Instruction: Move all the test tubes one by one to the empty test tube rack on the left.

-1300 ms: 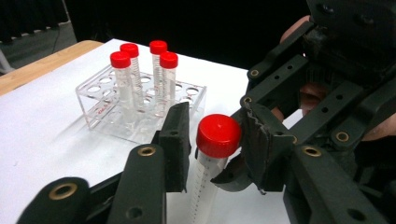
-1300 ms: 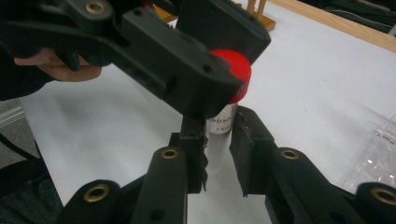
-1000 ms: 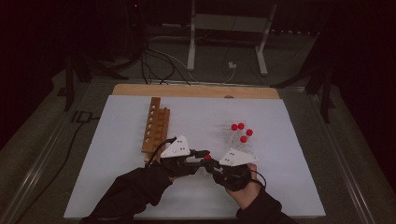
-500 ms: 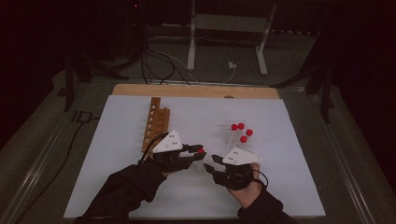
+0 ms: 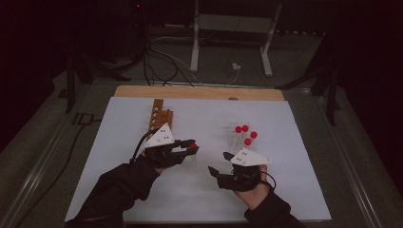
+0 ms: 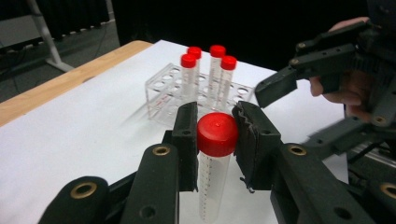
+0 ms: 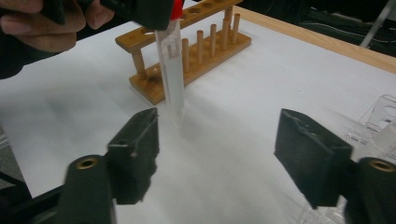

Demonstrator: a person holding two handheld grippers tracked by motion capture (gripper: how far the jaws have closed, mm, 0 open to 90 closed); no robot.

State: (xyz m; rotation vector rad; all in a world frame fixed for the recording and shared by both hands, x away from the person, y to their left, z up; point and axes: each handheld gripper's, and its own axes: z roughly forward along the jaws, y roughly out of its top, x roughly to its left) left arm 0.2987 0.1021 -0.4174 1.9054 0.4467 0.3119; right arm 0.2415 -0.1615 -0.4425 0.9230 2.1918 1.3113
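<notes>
My left gripper (image 6: 215,135) is shut on the red cap of a clear tube (image 6: 212,186), which hangs upright just above the white sheet. In the high view this gripper (image 5: 187,146) is left of centre, in front of the wooden rack (image 5: 159,116). My right gripper (image 5: 219,162) is a short way to its right. Its jaws have just been opening and stand wide apart with nothing between them (image 7: 219,149). The held tube (image 7: 170,74) is beyond them, apart from both pads. A clear plastic rack (image 5: 242,135) with several red-capped tubes stands behind the right gripper.
A white sheet (image 5: 119,156) covers the table, with a bare wooden strip (image 5: 199,92) along the far edge. The wooden peg rack (image 7: 196,51) lies behind the held tube. The clear rack (image 6: 187,88) is ahead of the left jaws. Cables and a metal stand lie beyond the table.
The two grippers, together a second ago, have drawn apart. The left one has moved left with the tube. The right jaws have opened and stayed in place.
</notes>
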